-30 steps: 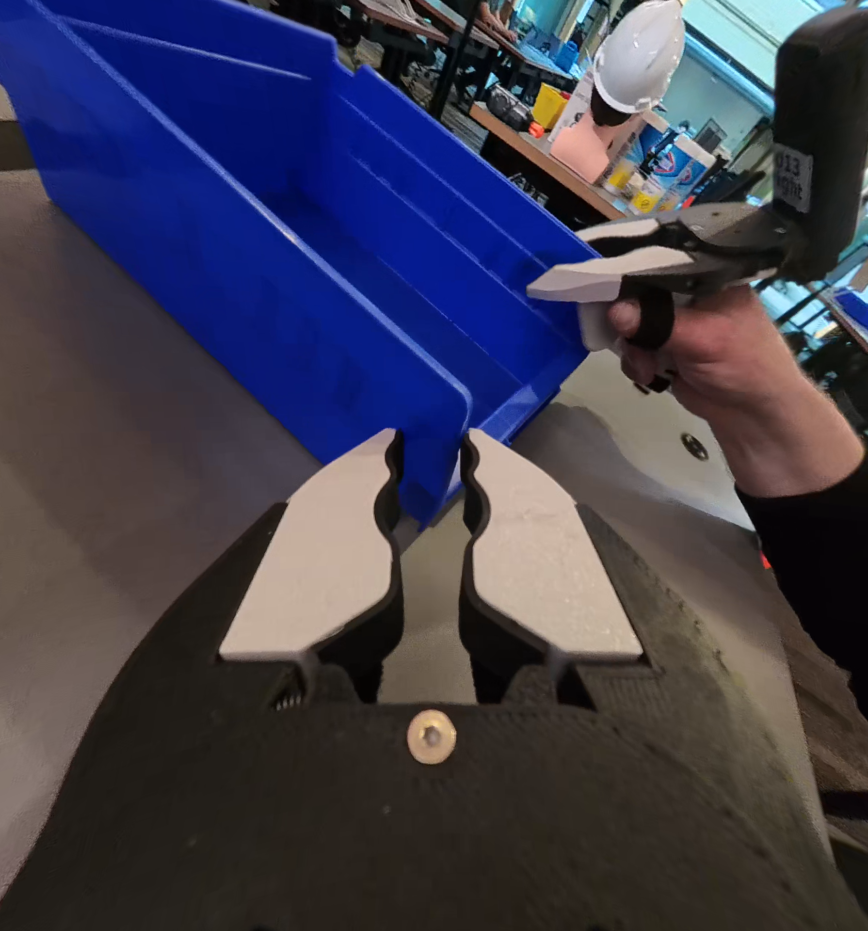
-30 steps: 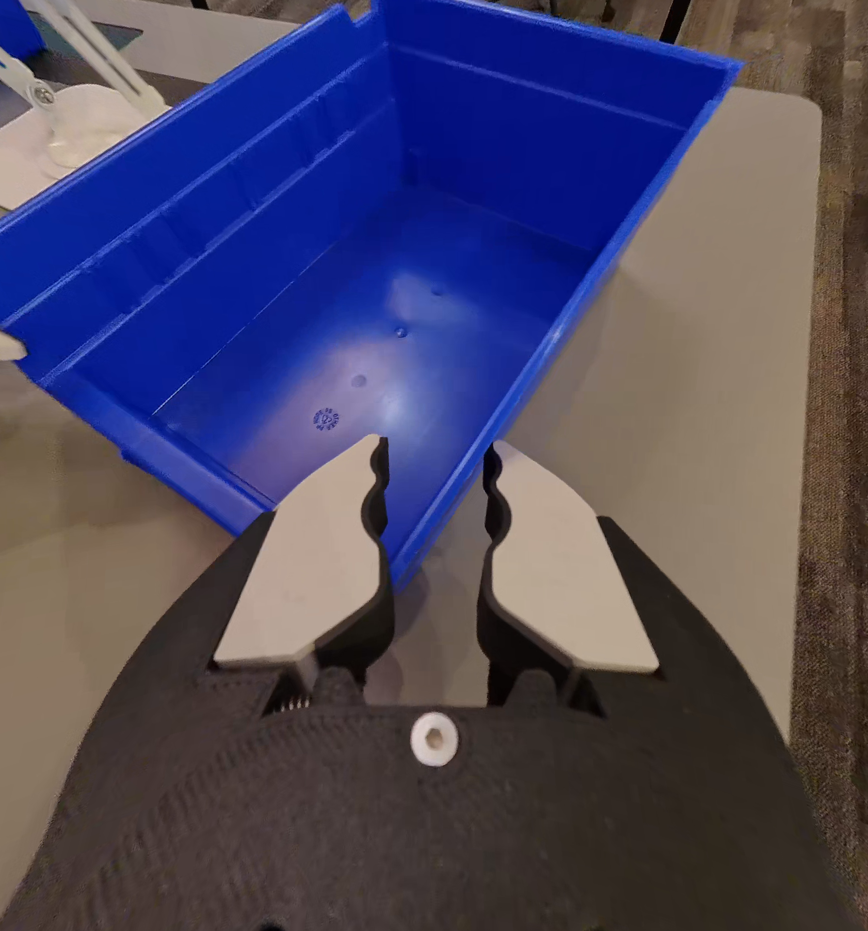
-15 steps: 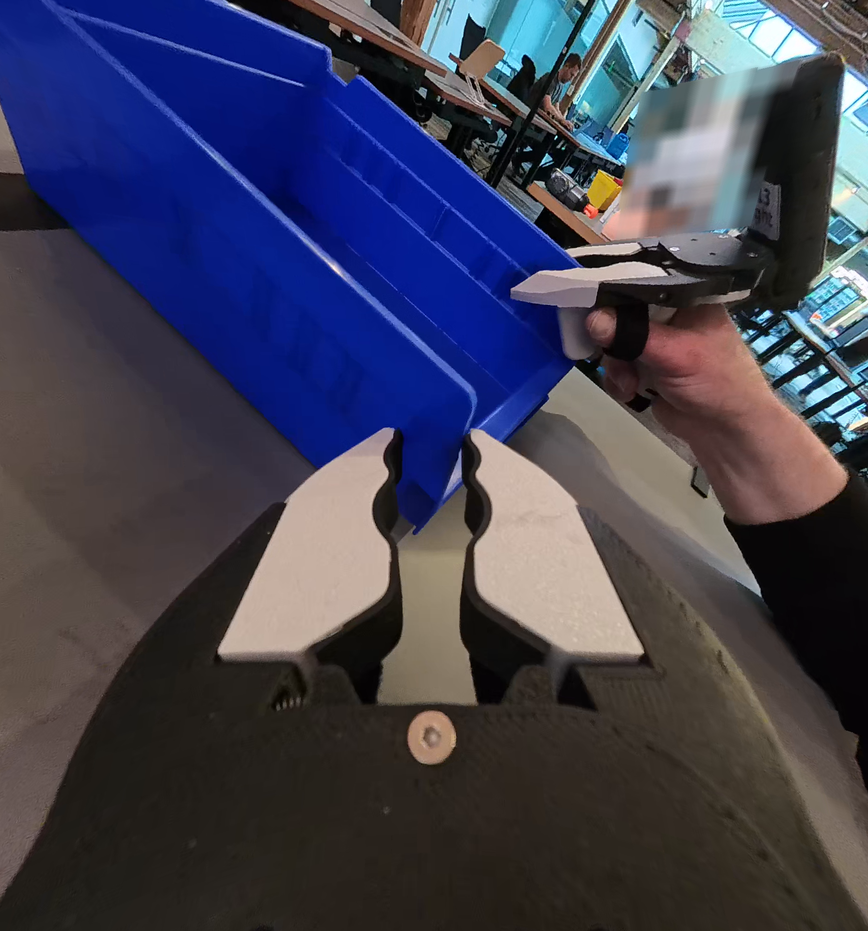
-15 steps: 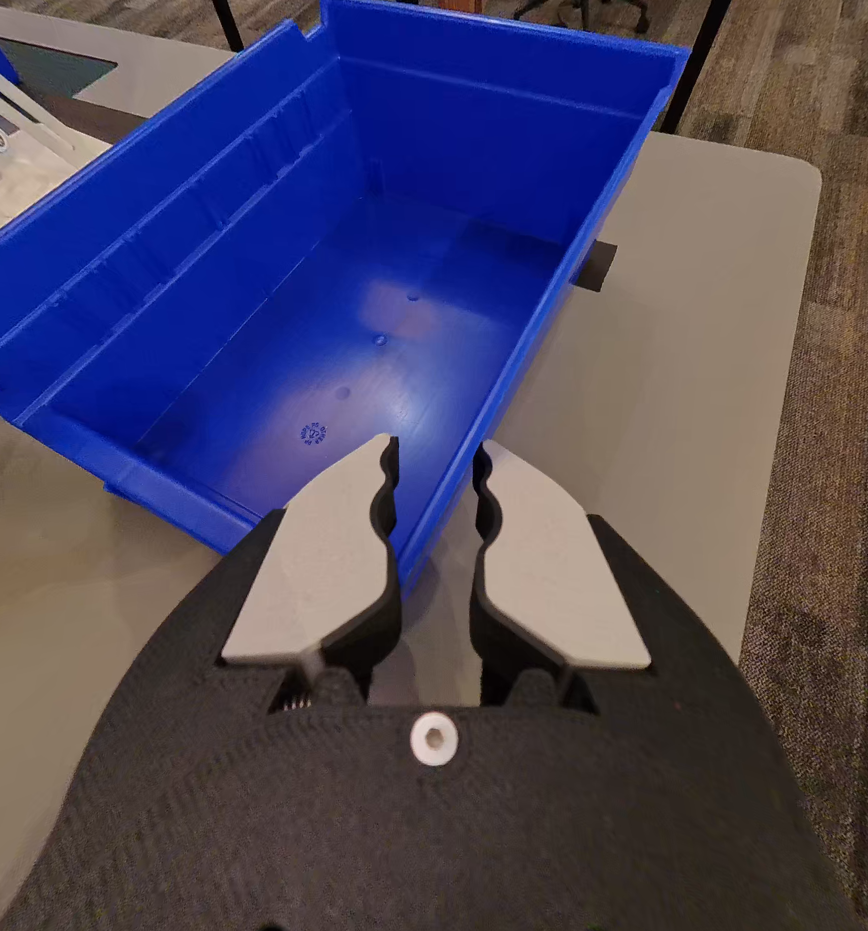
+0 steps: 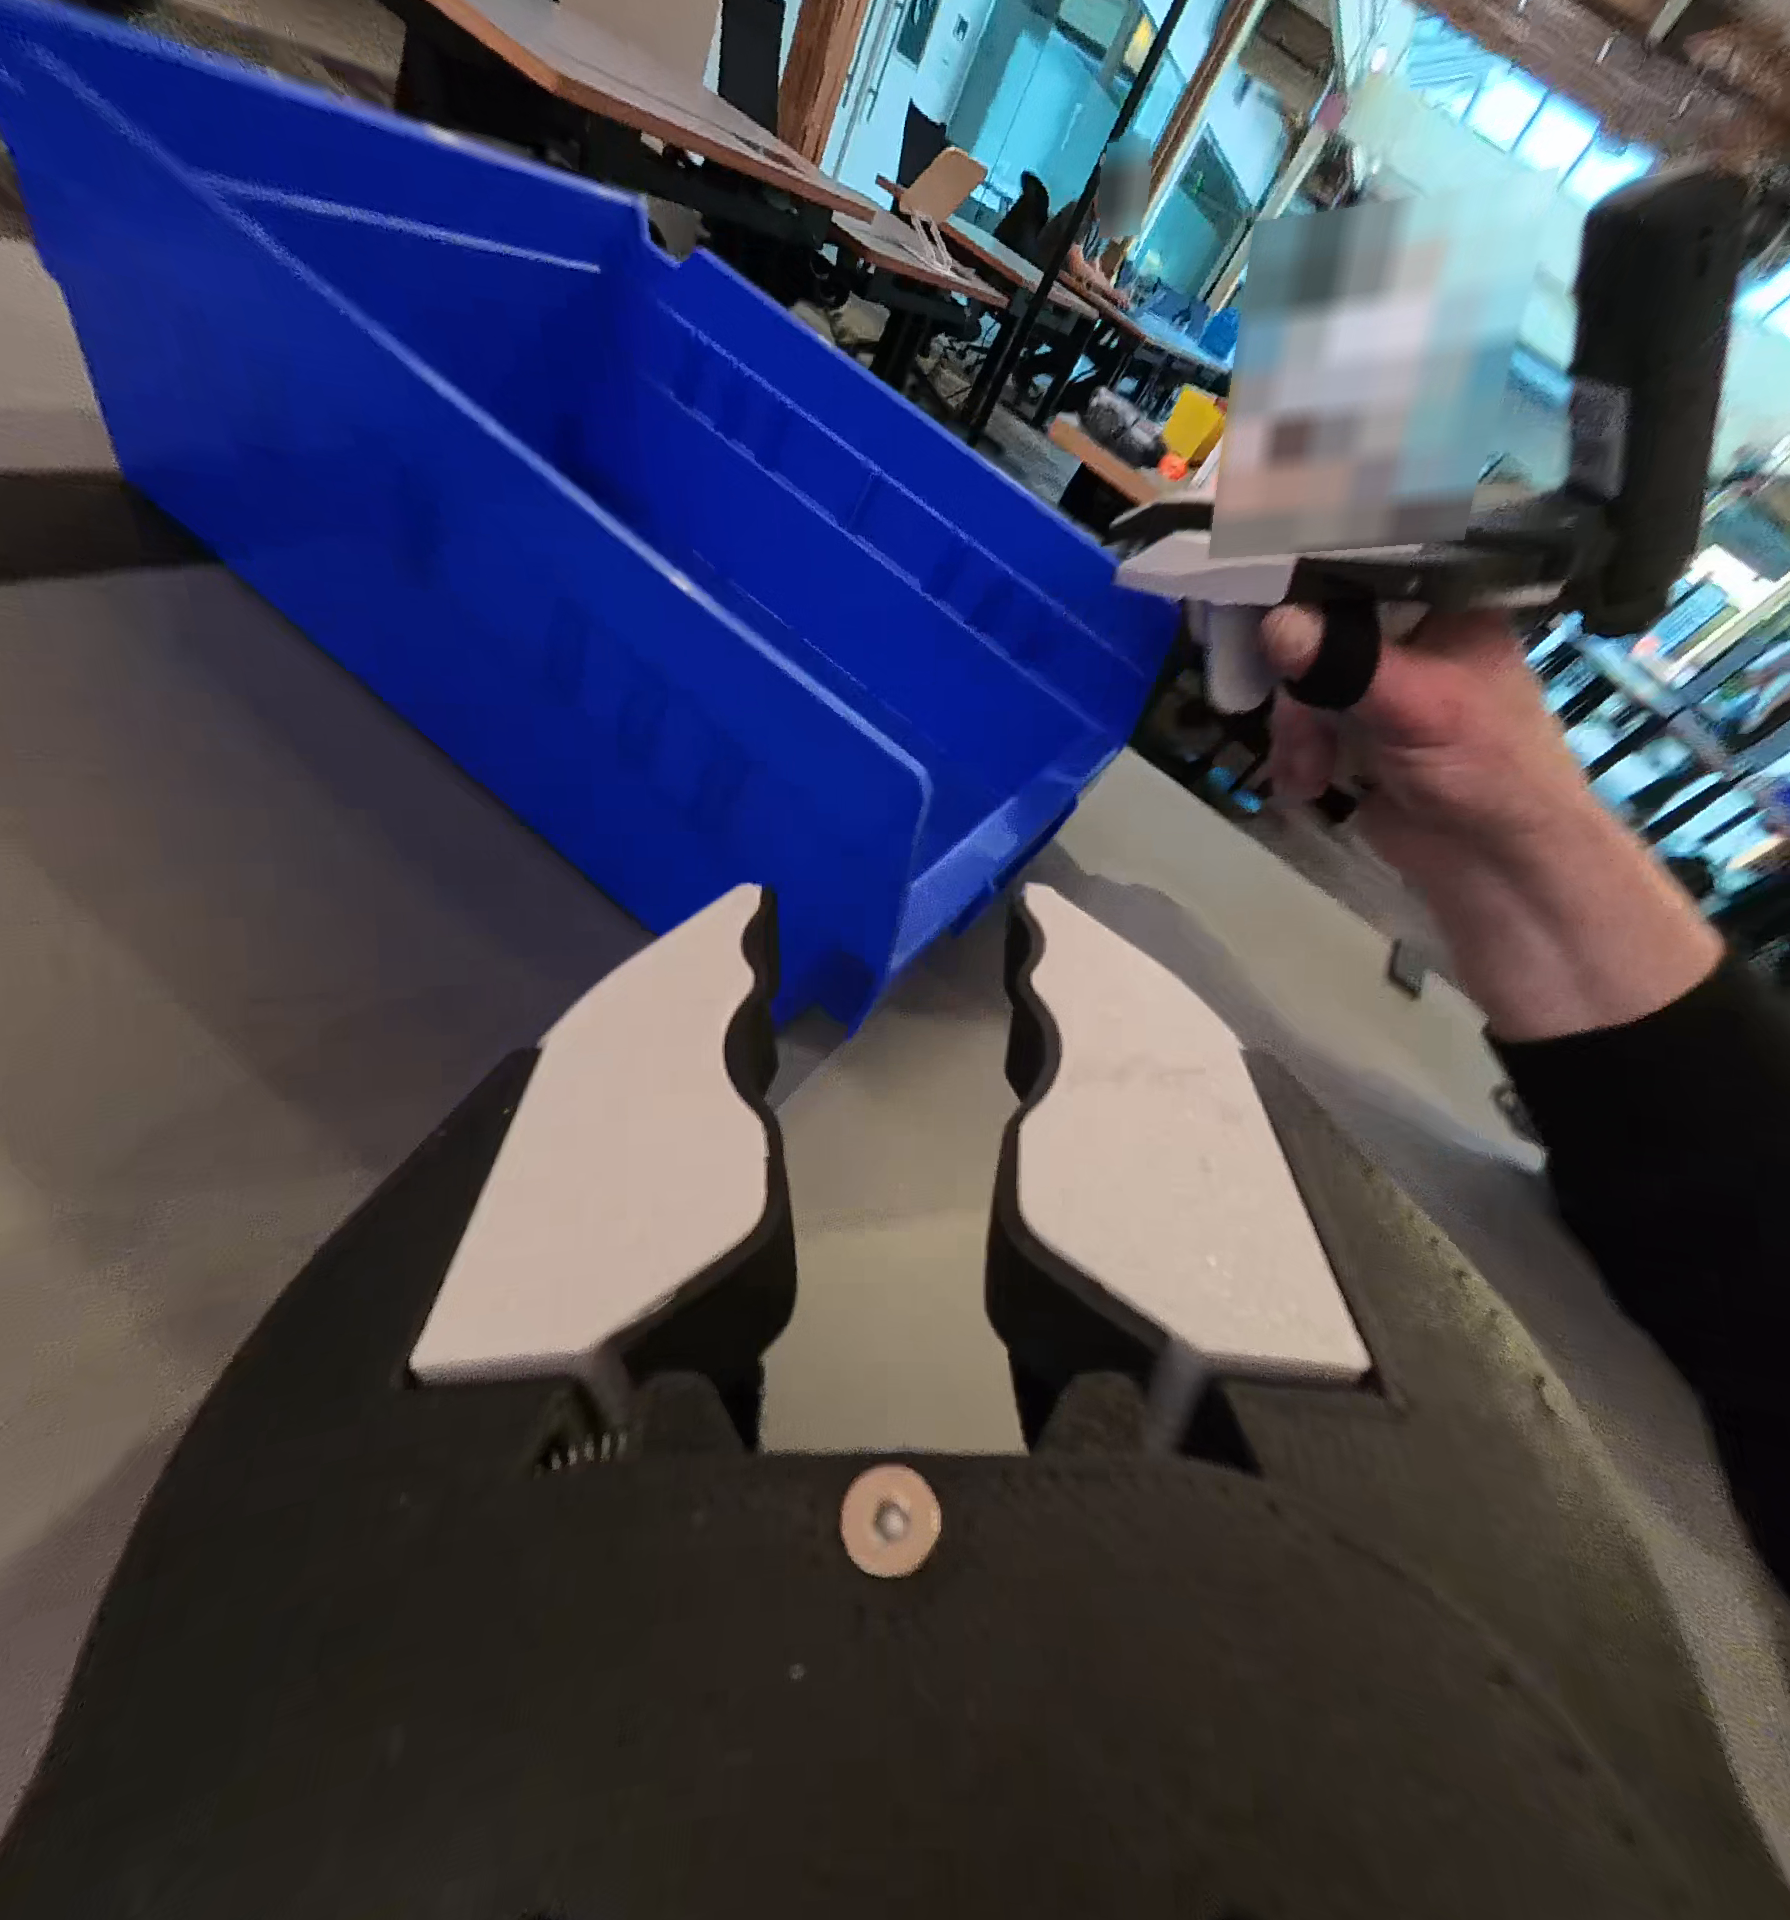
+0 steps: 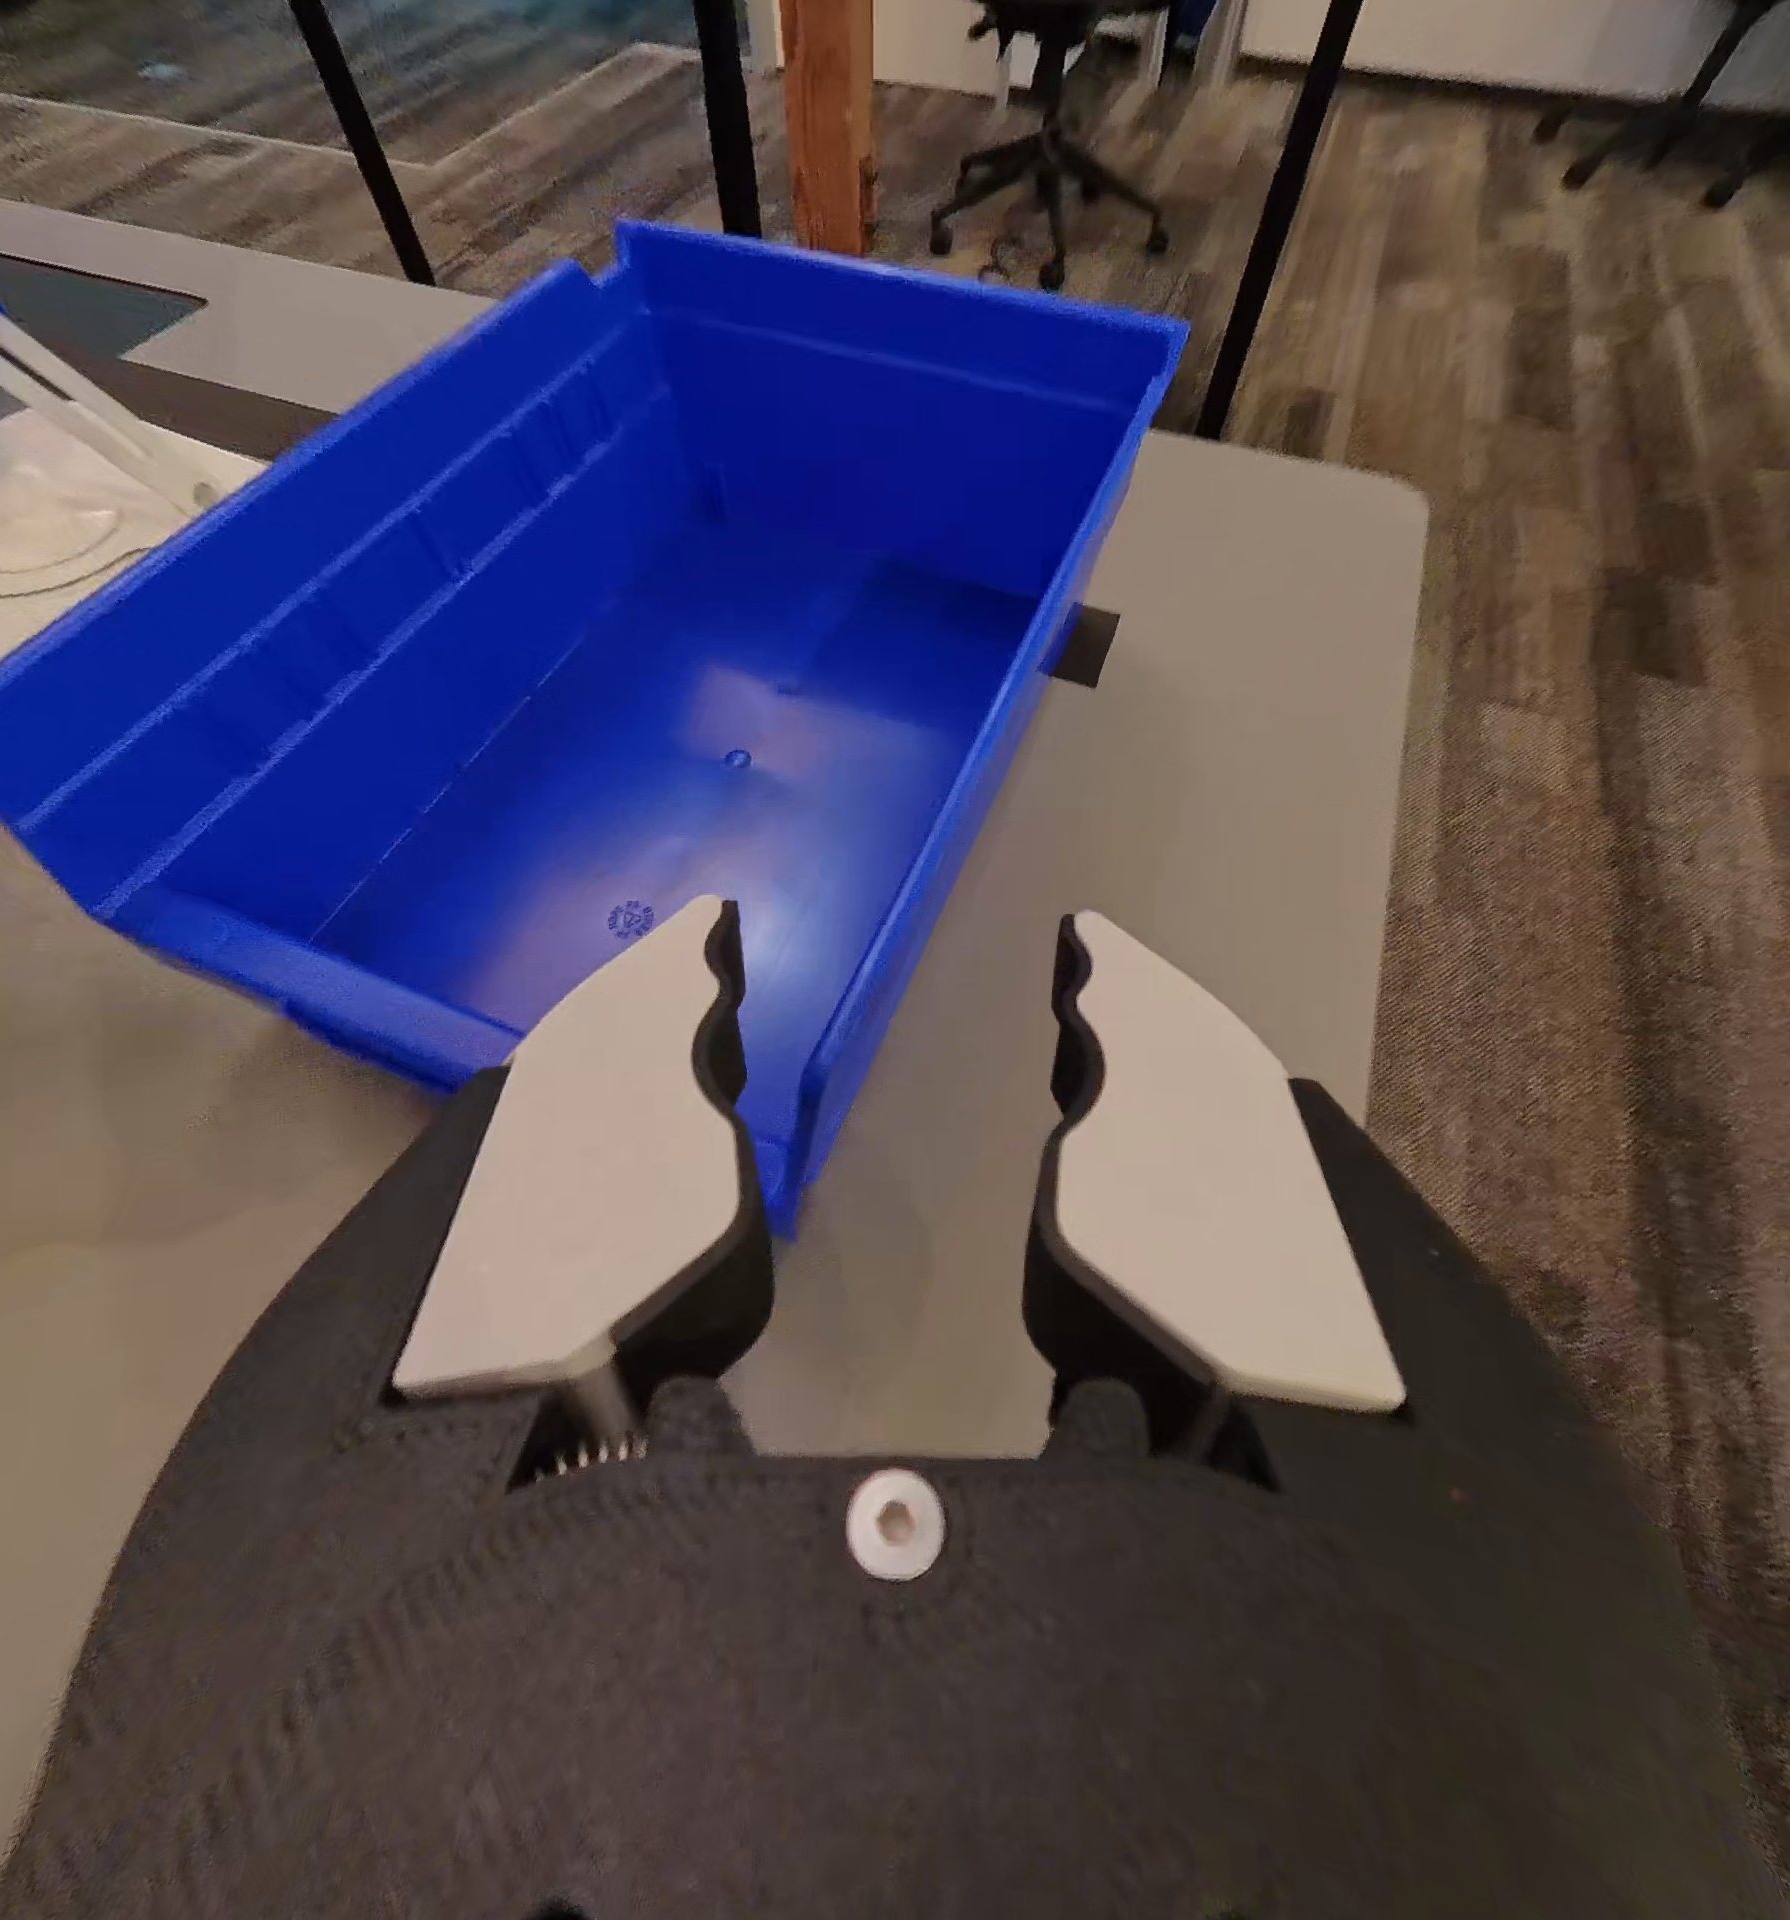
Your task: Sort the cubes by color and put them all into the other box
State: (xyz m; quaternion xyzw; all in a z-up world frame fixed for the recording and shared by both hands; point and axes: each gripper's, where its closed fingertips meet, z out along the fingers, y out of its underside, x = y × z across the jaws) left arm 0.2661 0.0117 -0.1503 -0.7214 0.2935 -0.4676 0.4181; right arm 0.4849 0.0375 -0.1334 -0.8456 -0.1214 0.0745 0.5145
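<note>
An empty blue box (image 6: 870, 436) stands on the grey table (image 6: 1234, 727); no cubes are in view. My right gripper (image 6: 899, 925) is open and empty, its left finger over the box's near right corner and its right finger outside the wall. In the left wrist view the same box (image 5: 455, 468) runs from upper left to centre. My left gripper (image 5: 891, 904) is open and empty, just short of the box's near corner. The right gripper (image 5: 1182, 566) shows there too, held by a hand (image 5: 1442, 779) by the box's other near corner.
A white stand base (image 6: 29, 520) sits left of the box. A black strip (image 6: 1088, 644) lies on the table by the box's right wall. The table's right edge (image 6: 1400, 831) drops to the wood-pattern floor. Desks and chairs stand beyond.
Both grippers were shut on the box's near corners; now both have opened, let go and pulled back a little. The box looks farther off in both views.
</note>
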